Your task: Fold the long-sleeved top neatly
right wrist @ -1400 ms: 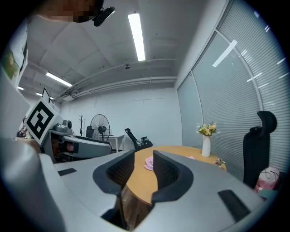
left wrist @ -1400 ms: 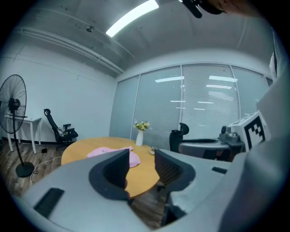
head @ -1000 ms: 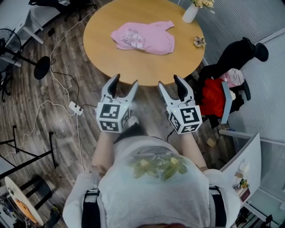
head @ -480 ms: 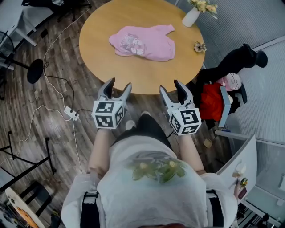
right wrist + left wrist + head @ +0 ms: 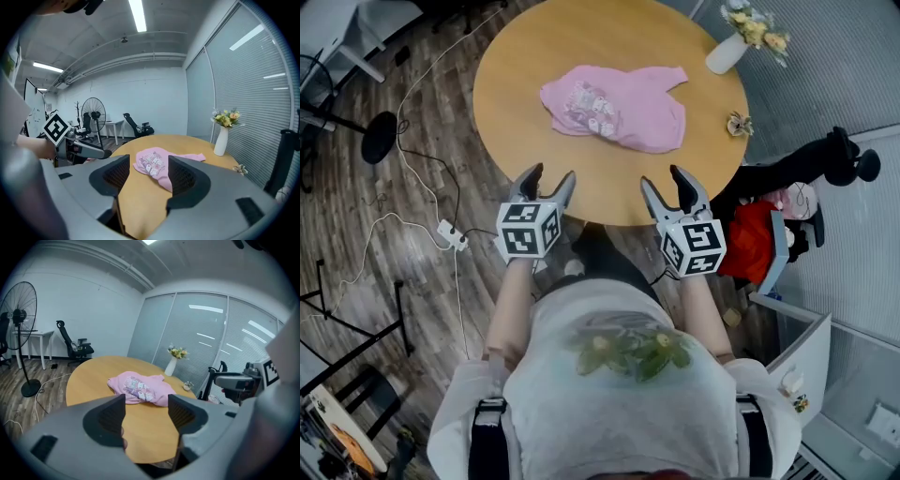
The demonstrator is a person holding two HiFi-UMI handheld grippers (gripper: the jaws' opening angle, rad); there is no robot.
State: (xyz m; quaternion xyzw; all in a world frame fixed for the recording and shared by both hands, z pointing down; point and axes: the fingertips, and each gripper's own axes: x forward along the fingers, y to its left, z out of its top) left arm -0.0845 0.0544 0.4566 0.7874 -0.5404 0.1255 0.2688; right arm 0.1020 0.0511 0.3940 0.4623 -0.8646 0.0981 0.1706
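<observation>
**A:** How were the jaws set?

**B:** Both pairs stood wide apart with nothing between them. The left gripper (image 5: pixel 549 175) and right gripper (image 5: pixel 663 178) were held side by side at the near edge of the round tabletop (image 5: pixel 520 66). Both pointed across it, probably so that each could take one side of the garment.

**A:** And where was the top?

**B:** The pink top (image 5: pixel 619 106) lay rumpled past the middle of the tabletop, well apart from both grippers. Its printed front faced up. One sleeve (image 5: pixel 670 75) trailed toward a vase (image 5: pixel 727 52) of flowers at the far right rim.

**A:** Had folding begun?

**B:** It looked untouched, so probably not. Bunched as it was, it would likely need spreading flat first. The vase stood apart from the cloth, though near that sleeve.
</observation>
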